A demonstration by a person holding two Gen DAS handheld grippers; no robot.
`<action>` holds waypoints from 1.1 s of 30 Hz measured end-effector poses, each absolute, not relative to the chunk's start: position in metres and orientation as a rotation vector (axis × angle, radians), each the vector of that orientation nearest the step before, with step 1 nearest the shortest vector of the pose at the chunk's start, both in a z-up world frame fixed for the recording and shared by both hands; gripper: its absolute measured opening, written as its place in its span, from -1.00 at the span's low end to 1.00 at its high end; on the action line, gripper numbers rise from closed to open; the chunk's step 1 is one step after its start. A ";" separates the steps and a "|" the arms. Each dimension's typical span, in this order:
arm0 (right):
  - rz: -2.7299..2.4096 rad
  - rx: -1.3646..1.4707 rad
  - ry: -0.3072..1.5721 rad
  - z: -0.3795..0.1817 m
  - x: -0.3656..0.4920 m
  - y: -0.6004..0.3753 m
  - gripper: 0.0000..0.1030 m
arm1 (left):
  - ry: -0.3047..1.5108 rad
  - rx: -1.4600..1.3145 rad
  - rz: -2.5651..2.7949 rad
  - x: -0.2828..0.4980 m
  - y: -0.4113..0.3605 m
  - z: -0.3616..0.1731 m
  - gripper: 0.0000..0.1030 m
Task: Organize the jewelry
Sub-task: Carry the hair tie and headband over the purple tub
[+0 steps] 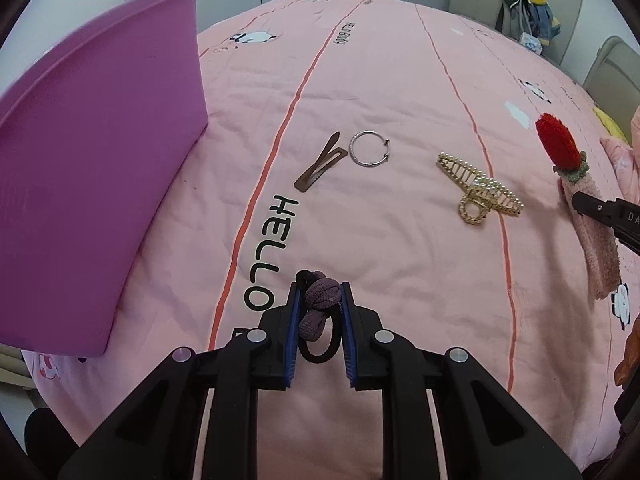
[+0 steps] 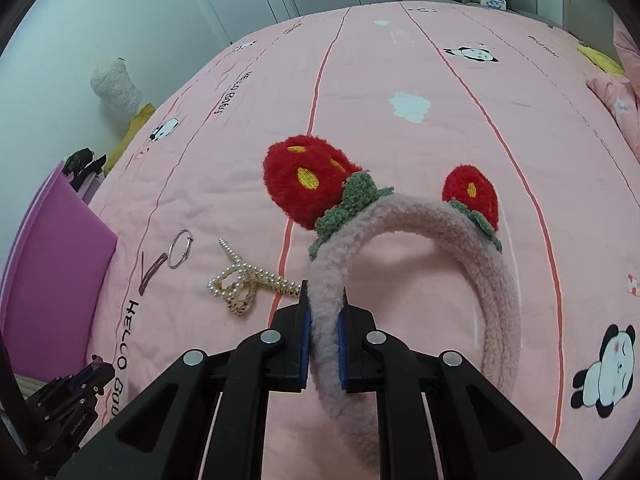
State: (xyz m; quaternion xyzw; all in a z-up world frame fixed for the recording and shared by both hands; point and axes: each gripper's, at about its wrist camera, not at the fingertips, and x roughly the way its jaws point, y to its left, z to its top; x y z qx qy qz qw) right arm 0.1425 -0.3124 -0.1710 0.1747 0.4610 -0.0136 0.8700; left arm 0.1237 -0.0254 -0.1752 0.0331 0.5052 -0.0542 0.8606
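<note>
Left wrist view: left gripper (image 1: 319,300) clamps hair tie (image 1: 318,304) — quilt (image 1: 400,248) reads "HELLO"; right gripper (image 2: 323,304) clamps headband (image 2: 460,232).

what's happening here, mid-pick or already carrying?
Both are gripping. The left gripper is shut on a mauve knotted hair tie; the right gripper is shut on a pink fluffy strawberry headband. Still lying on the pink bedspread: a brown snap clip, a silver ring and a pearl claw clip. A purple bin stands at left.
</note>
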 end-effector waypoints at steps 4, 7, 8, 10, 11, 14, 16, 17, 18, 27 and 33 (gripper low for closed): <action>-0.033 0.391 0.954 -0.155 0.112 -0.306 -0.80 | 1.027 0.064 -0.151 0.108 -0.027 -0.150 -0.65; -0.036 0.416 0.943 -0.142 0.088 -0.300 -0.79 | 1.010 0.068 -0.180 0.097 -0.028 -0.133 -0.64; -0.037 0.423 0.938 -0.138 0.080 -0.298 -0.79 | 1.006 0.073 -0.187 0.093 -0.028 -0.127 -0.64; -0.038 0.435 0.928 -0.129 0.063 -0.292 -0.79 | 1.000 0.073 -0.202 0.086 -0.026 -0.117 -0.64; -0.035 0.440 0.925 -0.125 0.057 -0.289 -0.79 | 0.995 0.073 -0.208 0.081 -0.025 -0.111 -0.64; -0.018 0.441 0.911 -0.111 0.037 -0.276 -0.79 | 0.975 0.083 -0.218 0.066 -0.020 -0.093 -0.64; -0.005 0.434 0.900 -0.100 0.027 -0.268 -0.79 | 0.967 0.087 -0.224 0.057 -0.015 -0.082 -0.64; 0.003 0.426 0.892 -0.092 0.022 -0.261 -0.79 | 0.961 0.089 -0.226 0.052 -0.012 -0.075 -0.64; 0.010 0.414 0.883 -0.085 0.017 -0.255 -0.79 | 0.955 0.090 -0.227 0.048 -0.009 -0.071 -0.64; 0.146 0.327 0.805 -0.018 0.016 -0.183 -0.79 | 0.890 0.046 -0.187 0.039 0.048 -0.013 -0.64; 0.273 0.265 0.763 0.019 0.045 -0.116 -0.79 | 0.837 0.015 -0.088 0.053 0.109 0.016 -0.64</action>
